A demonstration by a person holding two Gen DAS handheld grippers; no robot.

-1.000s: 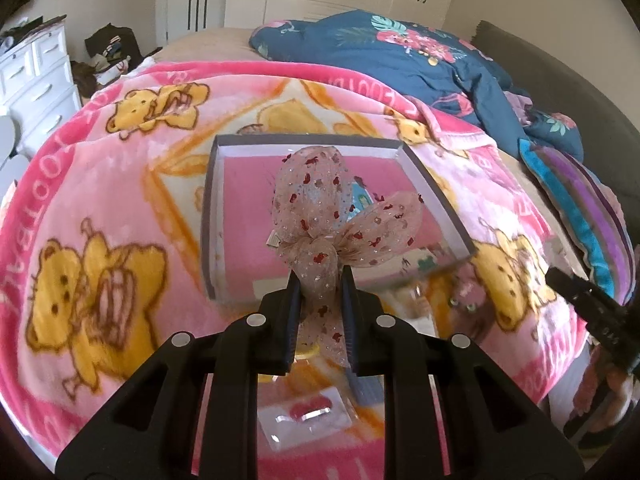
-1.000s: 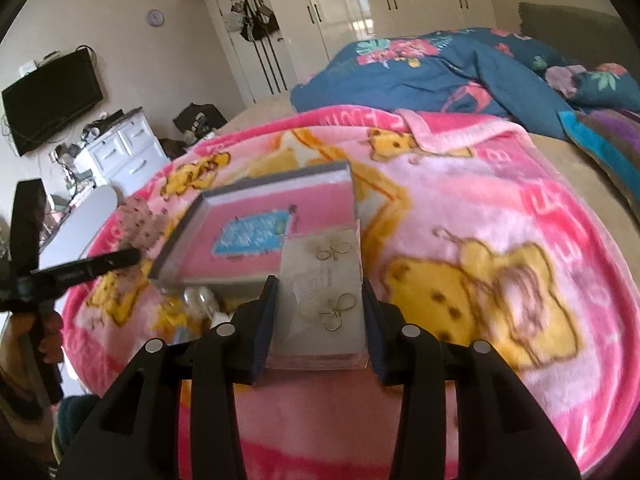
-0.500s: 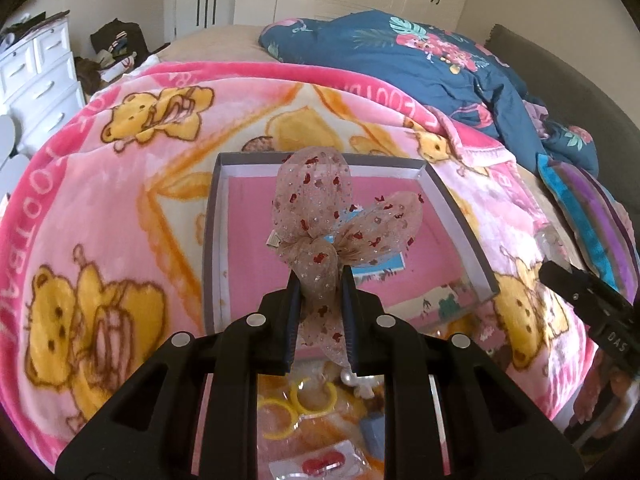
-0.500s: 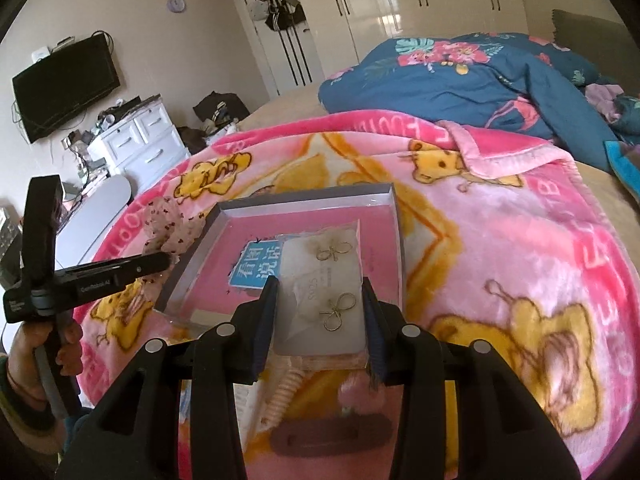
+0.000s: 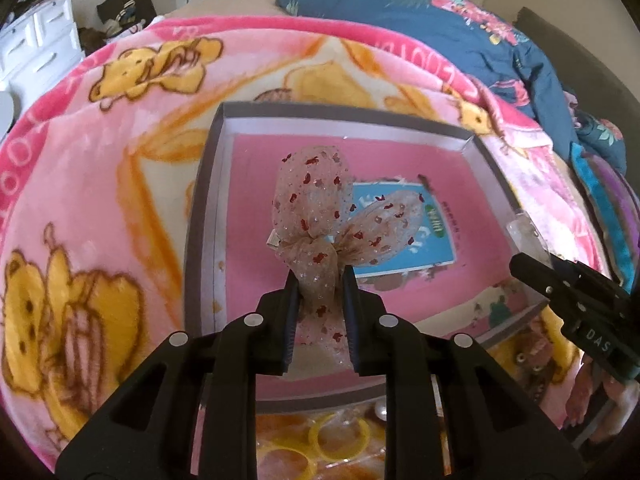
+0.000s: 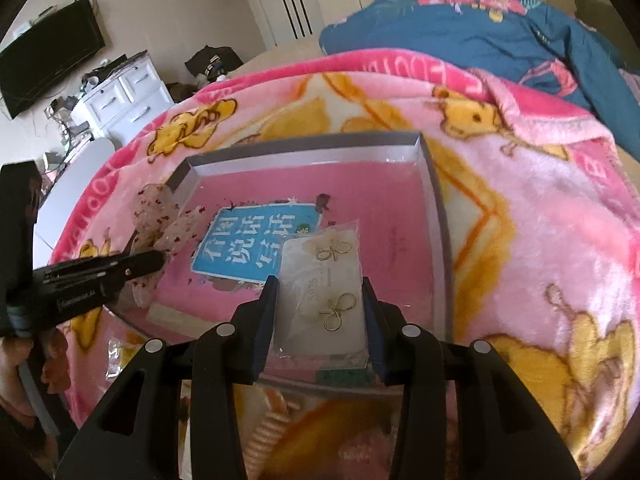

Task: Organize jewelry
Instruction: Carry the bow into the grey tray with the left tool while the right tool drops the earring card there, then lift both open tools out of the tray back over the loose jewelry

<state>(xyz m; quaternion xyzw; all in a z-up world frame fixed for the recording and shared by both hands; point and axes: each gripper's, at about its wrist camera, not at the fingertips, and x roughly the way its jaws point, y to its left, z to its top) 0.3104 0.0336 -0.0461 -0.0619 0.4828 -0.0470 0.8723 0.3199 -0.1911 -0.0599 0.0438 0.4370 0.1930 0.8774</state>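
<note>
My left gripper [image 5: 320,280] grips the knot of a sheer beige hair bow [image 5: 320,208] with red specks. Its jaws are opening slightly, with the bow between the pads. The bow hangs over the left middle of a shallow grey box [image 5: 204,208] with a pink floor. My right gripper [image 6: 319,284] is shut on a bagged white card carrying two gold earrings [image 6: 324,292], held over the box's near right part. A blue printed card [image 6: 248,248] lies flat in the box [image 6: 436,216]. The right wrist view shows the left gripper [image 6: 156,258] and the bow [image 6: 160,216] at the box's left edge.
The box rests on a pink bear-print blanket [image 5: 100,200] on a bed. Yellow rings [image 5: 340,436] and a coral spiral hair tie [image 6: 268,432] lie in front of the box. A blue floral duvet [image 6: 520,32] is piled behind. A white dresser [image 6: 120,96] stands at the left.
Both grippers moved forward and down over the box, which now fills more of each view. The bow and the earring card stay held.
</note>
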